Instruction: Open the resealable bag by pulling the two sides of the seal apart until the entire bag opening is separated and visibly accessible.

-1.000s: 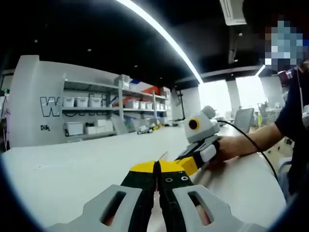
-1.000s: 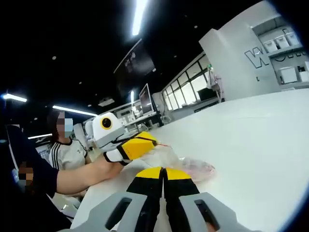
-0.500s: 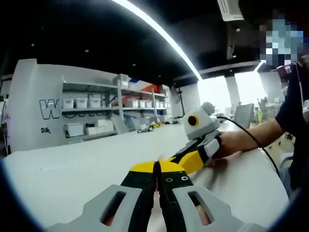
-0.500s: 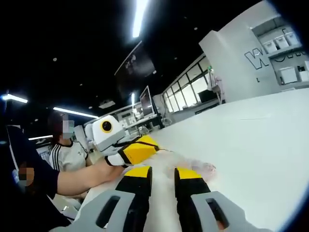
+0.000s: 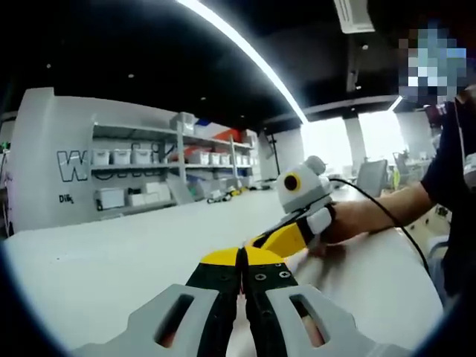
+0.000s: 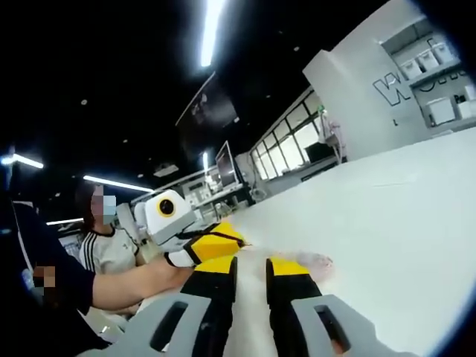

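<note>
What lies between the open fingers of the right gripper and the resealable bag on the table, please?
In the right gripper view, only bare white table separates the right gripper from the resealable bag just ahead.

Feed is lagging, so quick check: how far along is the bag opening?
Done: nothing yet; the bag lies on the table, no opening showing. In hand: left claw shut at its edge, right claw open, short of it. Left: grip and pull the seal apart.

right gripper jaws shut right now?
No. In the right gripper view, the right gripper shows a clear gap between its two yellow-tipped jaws.
</note>
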